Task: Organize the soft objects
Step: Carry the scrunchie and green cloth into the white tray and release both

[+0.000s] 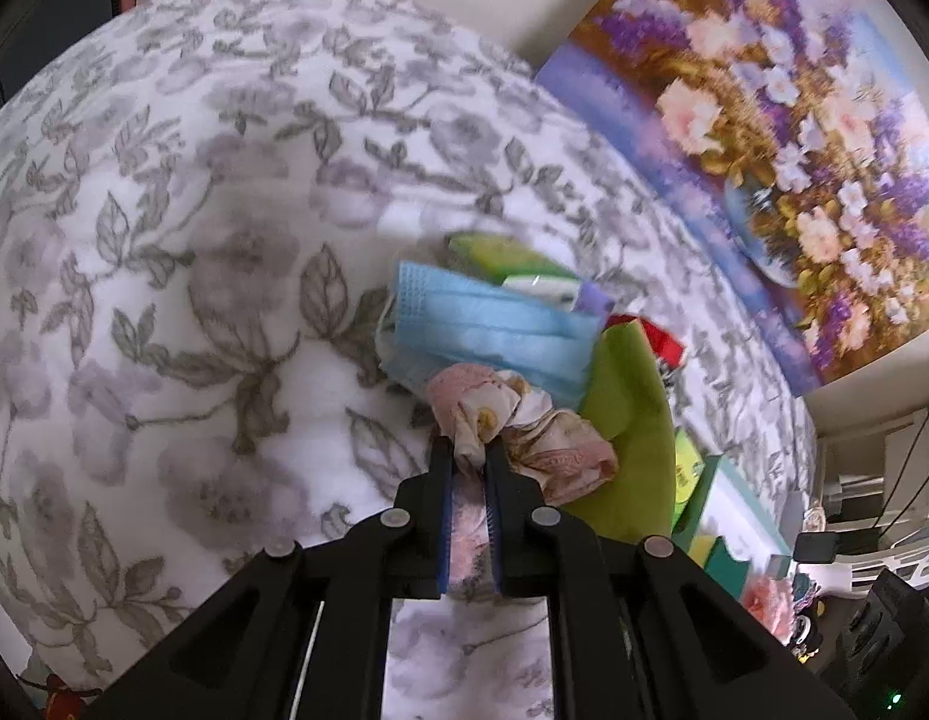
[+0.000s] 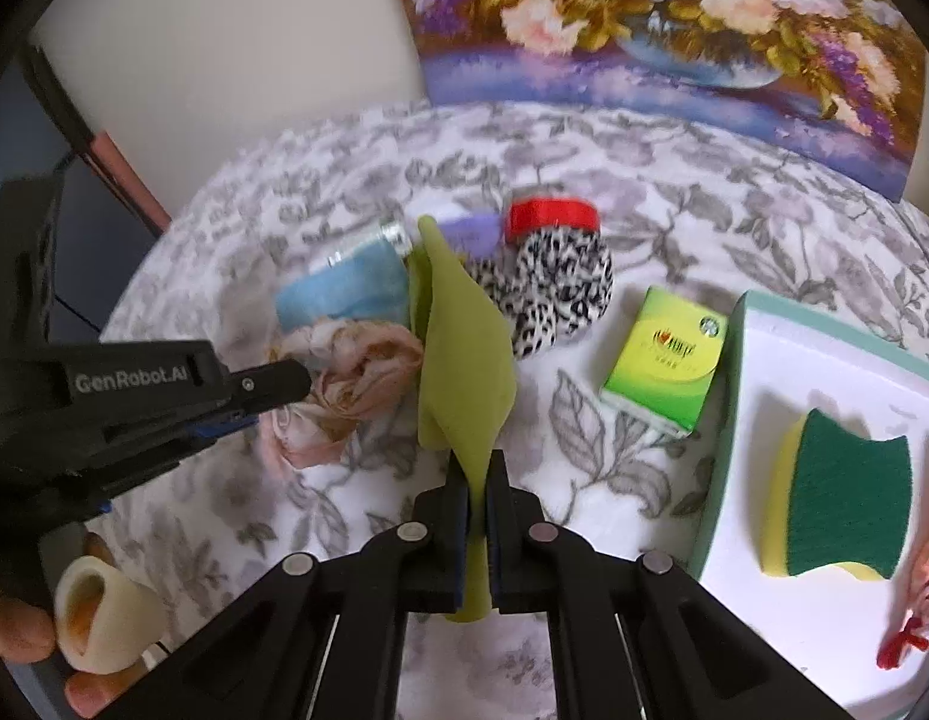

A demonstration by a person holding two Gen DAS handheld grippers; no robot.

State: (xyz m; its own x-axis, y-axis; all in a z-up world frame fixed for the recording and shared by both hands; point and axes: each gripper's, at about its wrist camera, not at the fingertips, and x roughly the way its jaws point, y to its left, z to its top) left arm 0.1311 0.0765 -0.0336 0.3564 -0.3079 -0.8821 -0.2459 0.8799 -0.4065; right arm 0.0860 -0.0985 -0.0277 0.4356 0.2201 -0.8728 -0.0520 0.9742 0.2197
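Sorting has barely begun: only a yellow-and-green scouring sponge [image 2: 839, 501] lies in the white teal-rimmed tray [image 2: 724, 420]. The left gripper [image 1: 469, 450] is clamped on a crumpled pink floral cloth [image 1: 527, 423] and the right gripper [image 2: 476, 468] on a thin lime-green cloth [image 2: 464, 348], both raised above the floral bedspread [image 1: 164, 240]. A blue pleated face mask [image 1: 494, 330], a leopard-print scrunchie [image 2: 554, 294] and a green tissue packet [image 2: 665, 354] remain outside the tray.

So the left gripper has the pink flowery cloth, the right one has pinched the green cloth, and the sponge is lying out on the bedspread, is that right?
Not quite. The sponge lies in the white tray, not on the bedspread; the right wrist view shows it. The rest holds: the left gripper has the pink flowery cloth, and the right gripper has pinched the green cloth.
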